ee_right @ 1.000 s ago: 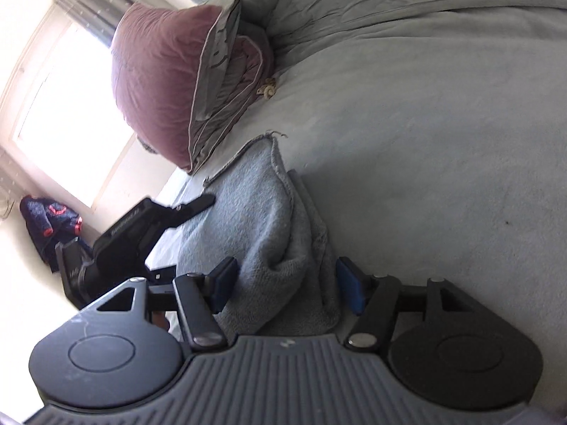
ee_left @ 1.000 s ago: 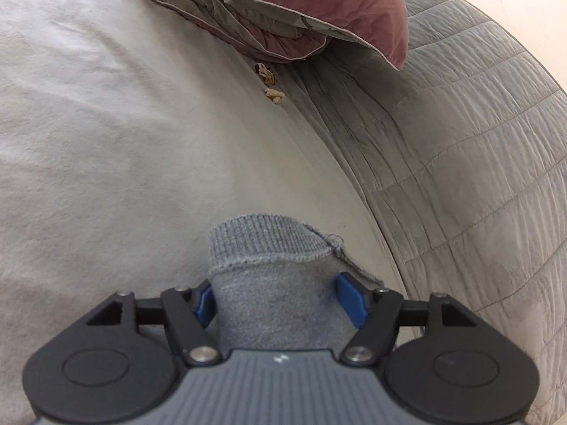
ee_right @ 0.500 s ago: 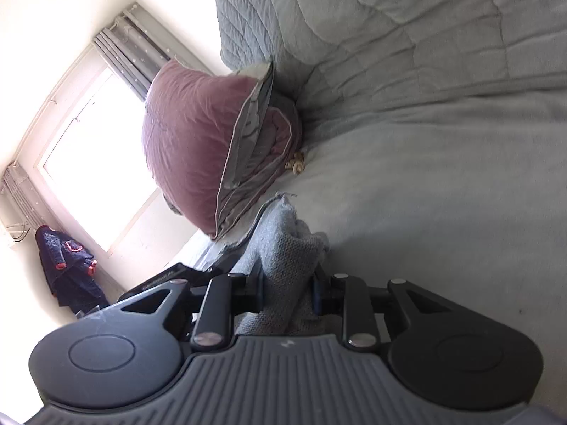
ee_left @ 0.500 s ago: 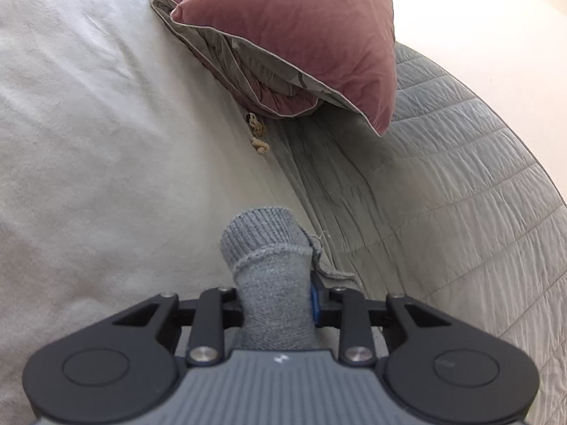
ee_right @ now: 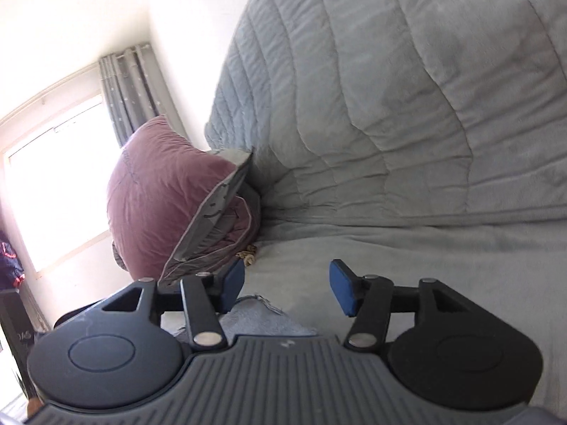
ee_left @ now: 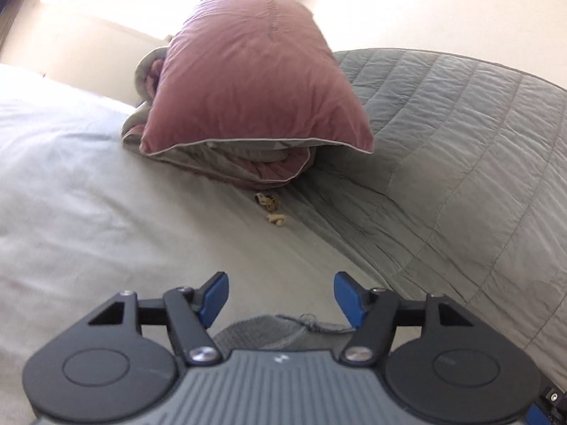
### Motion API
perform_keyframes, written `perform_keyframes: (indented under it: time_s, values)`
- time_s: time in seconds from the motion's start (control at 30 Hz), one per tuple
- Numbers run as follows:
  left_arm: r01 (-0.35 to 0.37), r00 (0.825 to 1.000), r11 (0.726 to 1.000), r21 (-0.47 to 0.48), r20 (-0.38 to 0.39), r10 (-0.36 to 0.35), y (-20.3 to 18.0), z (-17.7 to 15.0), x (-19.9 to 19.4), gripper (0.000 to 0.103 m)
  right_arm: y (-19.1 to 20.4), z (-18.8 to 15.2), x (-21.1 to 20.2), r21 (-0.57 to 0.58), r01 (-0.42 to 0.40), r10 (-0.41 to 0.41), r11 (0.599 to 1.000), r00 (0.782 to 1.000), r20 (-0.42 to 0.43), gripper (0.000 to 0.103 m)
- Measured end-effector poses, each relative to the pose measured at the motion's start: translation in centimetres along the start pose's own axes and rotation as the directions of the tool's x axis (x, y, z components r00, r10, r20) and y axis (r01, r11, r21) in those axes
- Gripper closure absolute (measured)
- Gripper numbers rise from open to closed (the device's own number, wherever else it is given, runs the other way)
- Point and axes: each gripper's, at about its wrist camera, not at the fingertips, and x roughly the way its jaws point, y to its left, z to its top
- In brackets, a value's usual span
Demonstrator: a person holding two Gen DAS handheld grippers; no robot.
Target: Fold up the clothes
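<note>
My left gripper (ee_left: 281,295) points almost level across the bed sheet (ee_left: 81,212), tipped slightly down, its jaws opening with nothing between the blue pads (ee_left: 214,297). The grey knitted garment (ee_left: 262,331) lies on the sheet just below it, close against the gripper body. My right gripper (ee_right: 287,290) is held level and rolled onto its side, jaws also opening and empty; the garment's frayed edge (ee_right: 258,313) sits beneath its left finger, possibly brushing it. Ahead, a pink pillow (ee_left: 248,81) leans beside the quilt (ee_left: 460,148).
</note>
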Motion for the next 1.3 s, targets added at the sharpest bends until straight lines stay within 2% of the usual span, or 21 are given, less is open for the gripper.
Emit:
perform_keyframes:
  time_s: [0.07,0.1,0.17,0.23,0.27,0.33,0.37,0.43,0.53,0.63,0.67,0.7,0.77,0.87,1.03,1.1,1.2,1.3]
  values:
    - [0.060,0.997,0.995,0.078,-0.057,-0.055,-1.0,0.2,1.3,0.048,1.1,-0.4,0.6,-0.078,-0.009,0.007,0.997,1.000,-0.029,0.061]
    - [0.090,0.991,0.989,0.119,-0.111,-0.077,-1.6,0.0,2.3,0.049,1.5,-0.7,0.9,-0.109,-0.008,0.002,0.994,0.999,-0.052,0.064]
    - [0.136,0.973,0.969,0.206,-0.211,-0.092,-2.7,-0.7,4.3,0.065,1.9,-1.3,1.6,-0.160,0.001,-0.019,0.987,0.994,-0.112,0.073]
    - [0.117,0.970,0.952,0.283,-0.237,-0.049,-3.3,-1.7,5.6,0.064,2.1,-1.8,2.7,-0.197,0.016,-0.054,0.980,0.980,-0.190,0.080]
    - [0.105,0.970,0.943,0.315,-0.242,-0.027,-3.4,-2.1,6.2,0.061,2.1,-2.1,3.3,-0.217,0.030,-0.082,0.976,0.968,-0.239,0.090]
    - [0.082,0.968,0.922,0.379,-0.249,0.017,-3.7,-3.0,7.4,0.055,1.5,-3.1,4.9,-0.240,0.100,-0.180,0.966,0.922,-0.341,0.096]
    - [0.071,0.967,0.919,0.387,-0.253,0.032,-3.7,-3.2,7.8,0.049,1.4,-3.1,4.9,-0.235,0.100,-0.179,0.967,0.922,-0.344,0.096]
    - [0.050,0.964,0.932,0.359,-0.262,0.049,-3.3,-2.9,8.2,0.041,1.2,-3.2,5.1,-0.227,0.102,-0.178,0.969,0.920,-0.348,0.096]
    - [0.028,0.966,0.950,0.312,-0.255,0.055,-3.1,-2.4,7.2,0.038,1.5,-3.5,5.0,-0.255,0.108,-0.192,0.961,0.923,-0.334,0.096]
    - [0.007,0.972,0.971,0.238,-0.228,0.049,-2.4,-1.9,4.6,0.038,1.5,-3.4,4.5,-0.240,0.106,-0.180,0.965,0.932,-0.316,0.088]
    - [-0.005,0.973,0.976,0.219,-0.222,0.055,-2.2,-1.9,3.4,0.036,1.5,-3.3,4.3,-0.229,0.107,-0.177,0.968,0.934,-0.311,0.080]
    - [-0.021,0.972,0.977,0.213,-0.225,0.070,-2.0,-1.8,2.3,0.036,1.5,-3.2,4.1,-0.218,0.109,-0.174,0.970,0.936,-0.307,0.076]
    - [-0.051,0.964,0.971,0.235,-0.241,0.109,-2.0,-1.4,0.1,0.034,1.8,-3.1,3.6,-0.202,0.114,-0.173,0.973,0.938,-0.301,0.061]
    - [-0.079,0.946,0.952,0.296,-0.278,0.165,-2.1,-0.9,-2.6,0.027,2.8,-2.7,2.9,-0.187,0.125,-0.180,0.974,0.933,-0.311,0.045]
    - [-0.137,0.904,0.934,0.331,-0.344,0.255,-2.2,-0.7,-5.9,0.024,4.7,-1.6,0.9,-0.188,0.128,-0.191,0.974,0.908,-0.372,0.042]
    - [-0.158,0.894,0.930,0.333,-0.352,0.278,-2.6,-0.7,-7.2,0.021,5.1,-1.1,0.0,-0.173,0.124,-0.185,0.977,0.897,-0.401,0.036]
    - [-0.186,0.882,0.921,0.341,-0.355,0.310,-3.4,-0.6,-9.2,0.014,5.9,-0.5,-1.8,-0.201,0.124,-0.201,0.972,0.881,-0.428,0.032]
    - [-0.221,0.869,0.910,0.351,-0.353,0.347,-4.1,-0.4,-11.2,0.006,6.7,0.1,-3.5,-0.233,0.107,-0.204,0.966,0.873,-0.444,0.023]
